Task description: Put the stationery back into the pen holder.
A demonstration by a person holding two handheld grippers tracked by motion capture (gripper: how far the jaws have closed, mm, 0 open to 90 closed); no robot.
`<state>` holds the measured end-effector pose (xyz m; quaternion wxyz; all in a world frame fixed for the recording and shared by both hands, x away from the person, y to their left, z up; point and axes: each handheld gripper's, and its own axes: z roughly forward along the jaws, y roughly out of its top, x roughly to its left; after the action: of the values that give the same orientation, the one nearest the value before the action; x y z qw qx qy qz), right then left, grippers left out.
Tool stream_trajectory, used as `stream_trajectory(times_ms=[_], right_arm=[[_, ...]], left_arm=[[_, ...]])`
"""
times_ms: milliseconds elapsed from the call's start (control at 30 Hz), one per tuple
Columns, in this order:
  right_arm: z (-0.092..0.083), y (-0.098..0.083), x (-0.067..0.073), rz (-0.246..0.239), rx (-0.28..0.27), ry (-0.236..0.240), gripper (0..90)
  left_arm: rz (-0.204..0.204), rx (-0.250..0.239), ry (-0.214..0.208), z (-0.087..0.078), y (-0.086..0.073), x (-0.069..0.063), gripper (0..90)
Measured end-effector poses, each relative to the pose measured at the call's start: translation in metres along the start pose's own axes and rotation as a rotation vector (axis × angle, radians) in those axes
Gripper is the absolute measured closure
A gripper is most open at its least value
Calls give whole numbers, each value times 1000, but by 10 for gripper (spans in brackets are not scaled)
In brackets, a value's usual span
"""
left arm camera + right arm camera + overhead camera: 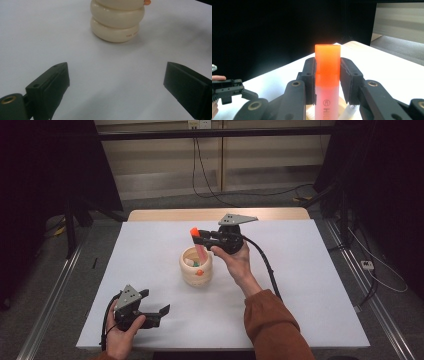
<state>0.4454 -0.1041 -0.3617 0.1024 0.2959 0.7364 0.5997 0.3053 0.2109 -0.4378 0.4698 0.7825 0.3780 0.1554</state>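
From the high view, the right gripper [204, 238] pinches a highlighter [198, 246] with an orange cap and pale pink barrel, standing just above the cream ribbed holder [196, 267]. The left gripper [159, 314] rests well nearer the person than the holder.

In the left gripper view, its jaws stand spread before the holder [117, 22].

In the right gripper view, the highlighter [327, 75] stands upright, clamped at its cap, over the holder [342, 105].

Two black fingers [47, 92] of the left gripper [116, 87] rose from the bottom corners, standing wide apart with nothing between them. They hovered over a plain white surface [37, 32]. Ahead of them, at the top centre, stood a cream-coloured holder [117, 21] shaped like stacked rounded rings, with small red lettering low on its side. A small orange knob [147, 2] stuck out near its upper right edge. A faint shadow darkened the surface to the right.
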Motion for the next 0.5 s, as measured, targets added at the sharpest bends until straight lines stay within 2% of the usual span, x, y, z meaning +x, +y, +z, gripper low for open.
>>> stream_trajectory(times_ms=[200,500], right_arm=[[0,-8,-1,-1,25,4,678],[-1,-18,-4,12,31,2,677]], left_arm=[[0,2,0,0,0,0,63],[-1,1,2,0,0,0,63]])
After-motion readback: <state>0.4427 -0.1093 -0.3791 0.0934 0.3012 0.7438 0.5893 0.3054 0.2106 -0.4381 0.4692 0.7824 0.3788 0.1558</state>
